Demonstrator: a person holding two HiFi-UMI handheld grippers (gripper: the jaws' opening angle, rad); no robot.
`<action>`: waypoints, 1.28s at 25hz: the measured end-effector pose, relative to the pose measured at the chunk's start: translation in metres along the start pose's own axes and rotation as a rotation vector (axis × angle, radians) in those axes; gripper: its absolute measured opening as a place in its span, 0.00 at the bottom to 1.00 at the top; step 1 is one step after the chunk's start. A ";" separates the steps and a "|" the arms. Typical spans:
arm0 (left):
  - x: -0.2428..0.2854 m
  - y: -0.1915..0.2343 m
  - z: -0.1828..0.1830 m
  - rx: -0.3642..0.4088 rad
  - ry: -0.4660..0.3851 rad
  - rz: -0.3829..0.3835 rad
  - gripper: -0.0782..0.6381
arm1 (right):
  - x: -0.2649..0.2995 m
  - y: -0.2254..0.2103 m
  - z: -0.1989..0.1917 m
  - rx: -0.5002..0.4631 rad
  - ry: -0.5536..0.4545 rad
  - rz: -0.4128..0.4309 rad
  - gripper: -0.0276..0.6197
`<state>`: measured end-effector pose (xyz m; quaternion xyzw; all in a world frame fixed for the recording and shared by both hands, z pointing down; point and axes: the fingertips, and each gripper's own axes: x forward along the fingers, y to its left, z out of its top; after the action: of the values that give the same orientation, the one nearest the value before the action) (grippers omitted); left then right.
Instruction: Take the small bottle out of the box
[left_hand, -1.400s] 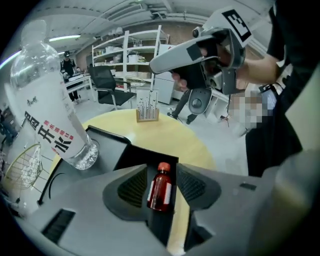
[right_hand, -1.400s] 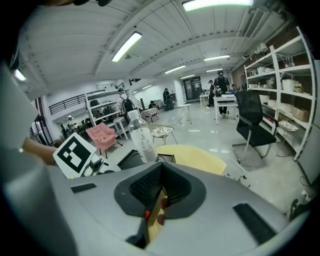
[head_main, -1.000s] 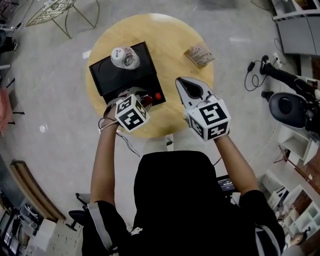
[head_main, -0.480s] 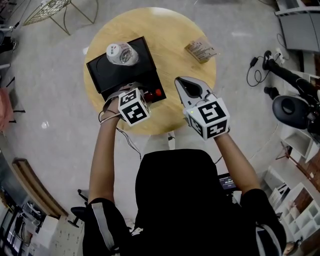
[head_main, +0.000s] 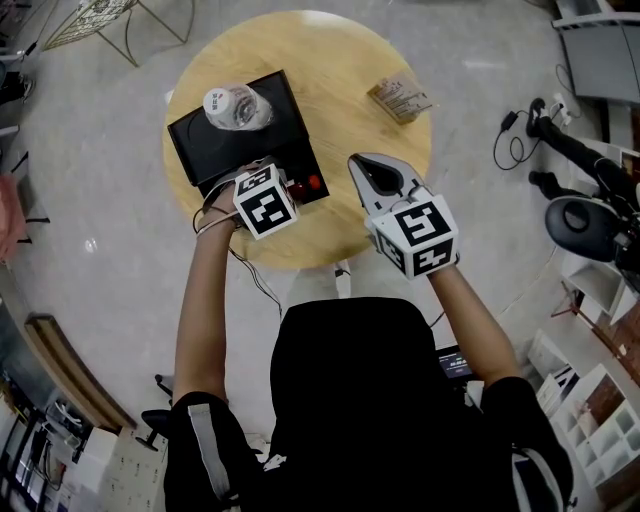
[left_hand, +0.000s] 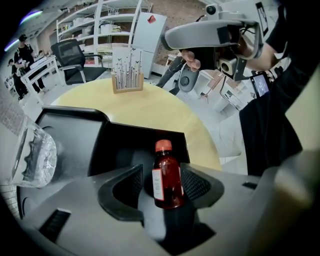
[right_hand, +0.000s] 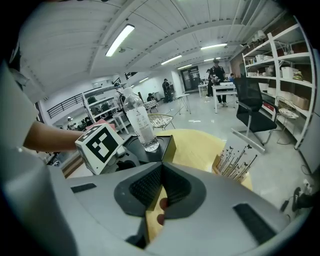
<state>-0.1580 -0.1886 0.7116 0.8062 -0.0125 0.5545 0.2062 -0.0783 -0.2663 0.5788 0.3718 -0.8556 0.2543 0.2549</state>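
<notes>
Gripper (head_main: 360, 165) (right) tilted downward, fingers together

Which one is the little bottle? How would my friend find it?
Find the round wooden table and the black box on it. In the box's corner nearest the person stands a small dark-red bottle with an orange cap, unlike the big clear bottle at the far end.
</notes>
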 end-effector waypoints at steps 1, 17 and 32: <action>0.001 0.000 0.000 -0.006 0.002 -0.015 0.42 | 0.000 0.000 -0.001 0.001 0.001 0.001 0.04; 0.019 0.007 -0.005 0.004 0.064 -0.015 0.43 | 0.001 -0.011 -0.010 0.013 0.022 0.004 0.04; 0.022 0.009 -0.007 0.012 0.072 0.022 0.43 | 0.006 -0.013 -0.014 0.024 0.032 0.017 0.04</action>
<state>-0.1580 -0.1901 0.7366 0.7866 -0.0104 0.5855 0.1957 -0.0690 -0.2679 0.5964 0.3636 -0.8515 0.2724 0.2620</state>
